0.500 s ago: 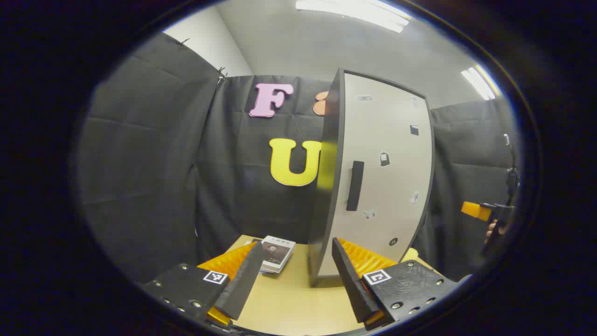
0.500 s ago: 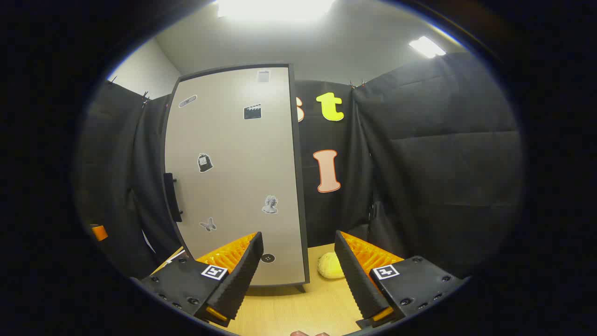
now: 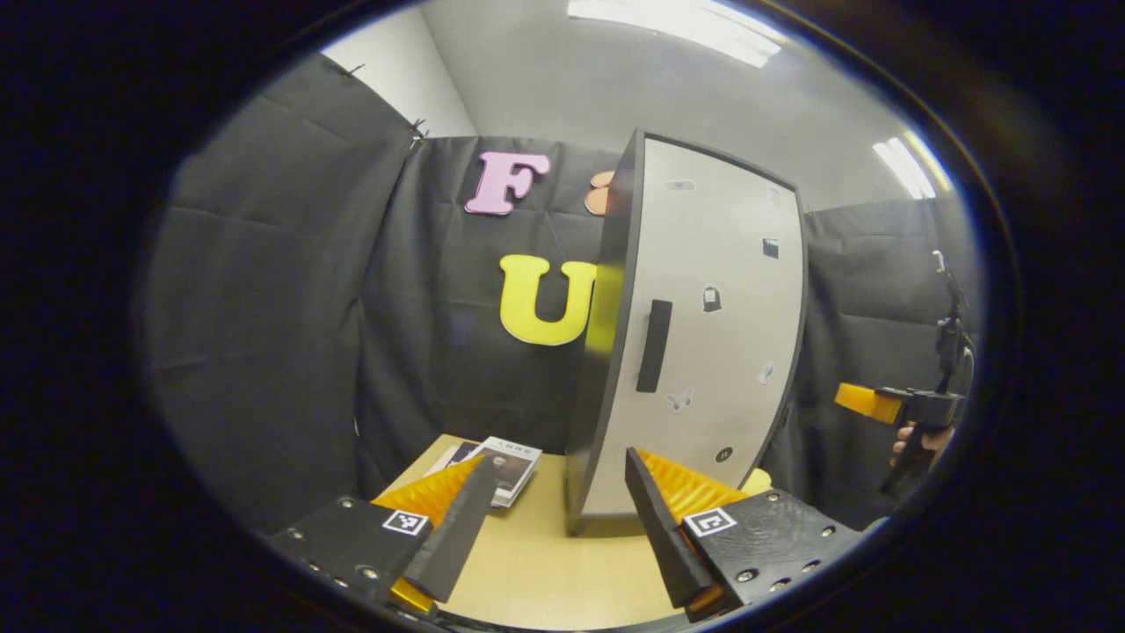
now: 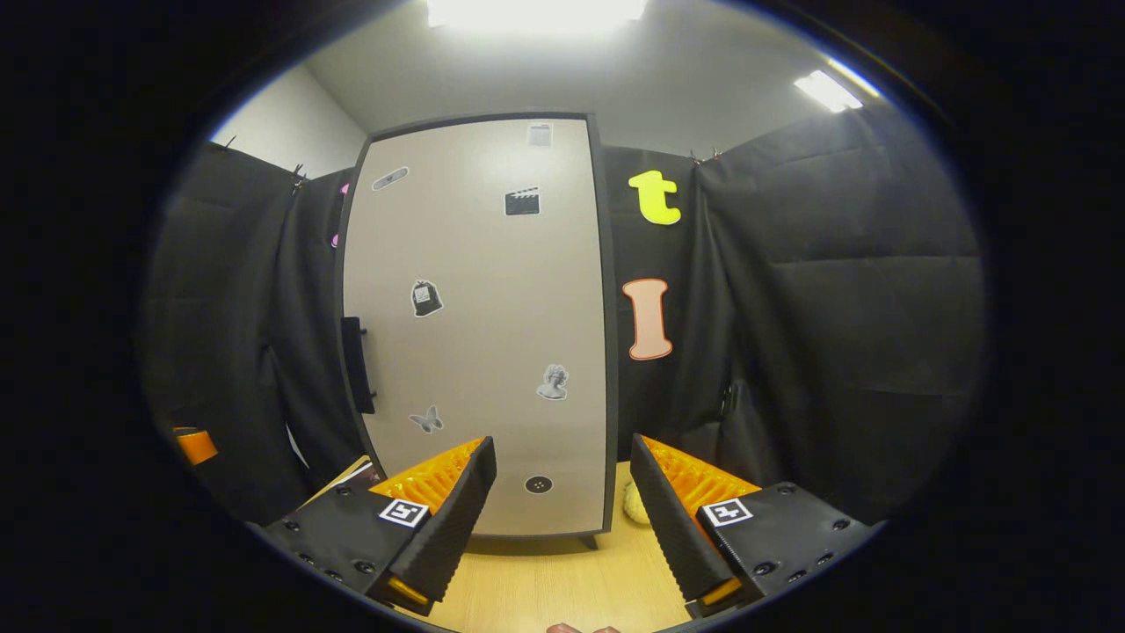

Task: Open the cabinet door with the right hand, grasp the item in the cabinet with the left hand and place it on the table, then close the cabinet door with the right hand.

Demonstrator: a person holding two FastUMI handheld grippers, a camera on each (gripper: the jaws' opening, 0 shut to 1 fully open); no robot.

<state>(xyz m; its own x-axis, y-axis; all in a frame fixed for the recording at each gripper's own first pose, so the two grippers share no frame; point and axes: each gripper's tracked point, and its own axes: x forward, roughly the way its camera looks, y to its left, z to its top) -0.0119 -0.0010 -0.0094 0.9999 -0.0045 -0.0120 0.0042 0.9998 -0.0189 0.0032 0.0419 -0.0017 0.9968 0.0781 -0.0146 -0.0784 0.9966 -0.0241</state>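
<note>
- In the left gripper view, the left gripper [image 3: 555, 519] hovers low over the tabletop [image 3: 545, 571] with its fingers [image 3: 453, 527] spread apart and nothing between them.
- In the right gripper view, the right gripper [image 4: 562, 519] hangs over the same wooden surface, fingers [image 4: 457, 519] likewise parted and empty.
- Past the left gripper's left finger, a booklet [image 3: 514, 462] lies flat on the tabletop, just beside the cabinet's left side.
- The cabinet [image 3: 615, 352] stands upright on the tabletop; its pale door [image 4: 479, 325] sits flush in the dark frame, closed, and carries several small stickers.
- A dark vertical handle [image 3: 654, 345] sits at the door's left edge, about mid-height; neither gripper touches it.
- A pale yellow rounded item [image 4: 635, 503] rests on the tabletop just right of the cabinet's lower corner, partly hidden behind the right gripper's right finger.
- Far right in the left gripper view, a hand [image 3: 918, 437] holds the right gripper, well apart from the cabinet, in front of the black cloth wall [image 3: 264, 308].
</note>
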